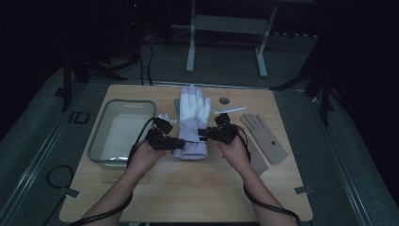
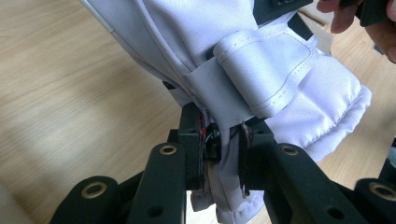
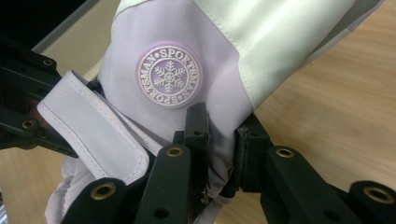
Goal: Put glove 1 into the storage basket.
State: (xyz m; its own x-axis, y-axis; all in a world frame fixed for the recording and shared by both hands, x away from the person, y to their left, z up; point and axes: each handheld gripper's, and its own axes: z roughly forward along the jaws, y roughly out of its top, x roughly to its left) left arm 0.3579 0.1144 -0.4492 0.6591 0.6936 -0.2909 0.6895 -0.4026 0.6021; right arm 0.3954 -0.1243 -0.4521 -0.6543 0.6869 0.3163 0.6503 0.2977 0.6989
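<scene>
A padded white and lilac ski glove (image 1: pixel 192 120) hangs over the middle of the wooden table (image 1: pixel 188 188), fingers pointing away from me. My left gripper (image 1: pixel 178 142) is shut on the left side of its cuff; in the left gripper view the fabric (image 2: pixel 261 70) is pinched between the black pads (image 2: pixel 223 154). My right gripper (image 1: pixel 203 134) is shut on the cuff's right side, and the right gripper view shows the glove's round snowflake badge (image 3: pixel 169 75) just above the pinched cloth (image 3: pixel 220 154). Both hands hold the glove a little above the tabletop.
A clear plastic bin (image 1: pixel 121 133) stands at the left of the table. A tan glove (image 1: pixel 264 136) lies flat at the right, with another tan piece (image 1: pixel 256 160) beside my right hand. A metal frame (image 1: pixel 226 33) stands on the floor beyond the table.
</scene>
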